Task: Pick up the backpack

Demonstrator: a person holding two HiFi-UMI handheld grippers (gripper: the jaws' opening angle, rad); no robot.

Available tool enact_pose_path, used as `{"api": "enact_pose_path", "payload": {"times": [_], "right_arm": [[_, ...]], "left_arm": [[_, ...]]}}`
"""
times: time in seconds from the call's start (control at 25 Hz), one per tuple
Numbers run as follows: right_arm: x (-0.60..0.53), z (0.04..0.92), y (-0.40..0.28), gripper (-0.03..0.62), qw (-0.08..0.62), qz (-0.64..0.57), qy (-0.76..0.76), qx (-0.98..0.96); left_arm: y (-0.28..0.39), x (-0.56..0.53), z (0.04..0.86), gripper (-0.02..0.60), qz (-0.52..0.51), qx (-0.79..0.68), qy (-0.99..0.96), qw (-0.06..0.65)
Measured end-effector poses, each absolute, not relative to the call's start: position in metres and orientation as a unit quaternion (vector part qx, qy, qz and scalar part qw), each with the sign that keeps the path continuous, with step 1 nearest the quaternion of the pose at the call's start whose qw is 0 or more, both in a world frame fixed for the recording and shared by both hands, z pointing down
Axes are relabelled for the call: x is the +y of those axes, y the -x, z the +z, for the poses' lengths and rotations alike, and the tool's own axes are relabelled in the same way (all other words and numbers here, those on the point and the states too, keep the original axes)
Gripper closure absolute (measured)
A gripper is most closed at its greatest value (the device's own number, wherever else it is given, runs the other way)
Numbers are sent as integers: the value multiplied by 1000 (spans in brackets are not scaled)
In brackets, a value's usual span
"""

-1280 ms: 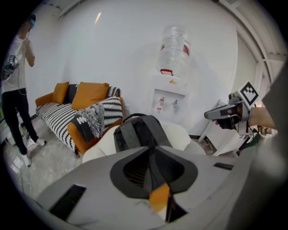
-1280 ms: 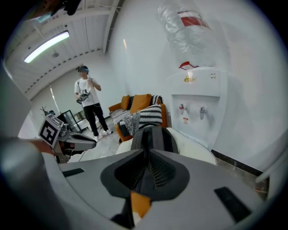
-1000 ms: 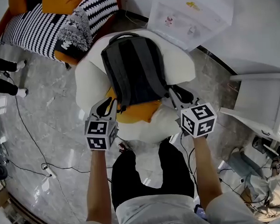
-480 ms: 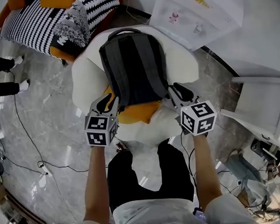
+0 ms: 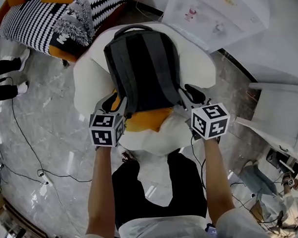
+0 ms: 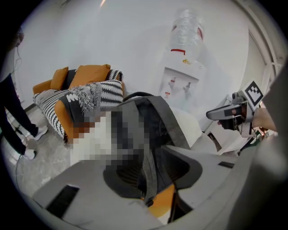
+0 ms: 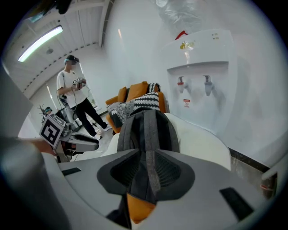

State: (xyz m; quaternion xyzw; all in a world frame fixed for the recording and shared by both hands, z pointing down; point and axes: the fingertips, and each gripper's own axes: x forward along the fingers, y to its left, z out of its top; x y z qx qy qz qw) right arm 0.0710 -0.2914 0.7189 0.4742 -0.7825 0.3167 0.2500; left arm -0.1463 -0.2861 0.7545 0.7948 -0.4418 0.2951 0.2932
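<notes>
The left gripper [image 5: 113,101] is open: its jaws have just widened, and the left strap [image 6: 150,179] runs loose between them. The backpack [image 5: 142,67] rests on the white armchair [image 5: 89,79], not lifted. The right gripper [image 5: 189,93] has just eased apart too, with the right strap [image 7: 151,173] unpinched, so neither seems to have a hold.

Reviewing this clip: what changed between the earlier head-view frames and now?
The left tongs and right tongs dipped slightly at the backpack's lower corners. Their jaws have just been opening, with the left strap and right strap between them, unclamped. Nothing was lifted: the backpack lies as before on the white chair and orange cushion.
</notes>
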Motion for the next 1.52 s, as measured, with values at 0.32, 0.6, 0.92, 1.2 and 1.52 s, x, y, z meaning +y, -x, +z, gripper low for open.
{"api": "enact_pose_path", "payload": {"times": [0.32,0.6,0.92,1.2,1.52], "right_arm": [[-299,739,-67,491,247,327,-471,-781],[-302,762,-71,479,257,328,-465,-781],[-309,794,-71,444,255,349,-453,-780],[-315,812,-59,385,255,346,-425,-797],[-324,843,-53,355,258,364,-404,-799]], "left_arm": [[154,-285,778,419,297,-442,-789,305],[151,-284,801,406,295,-439,-788,314],[144,-296,822,393,304,-430,-793,305],[141,-301,836,385,313,-440,-791,288],[140,-314,852,380,255,-448,-786,342]]}}
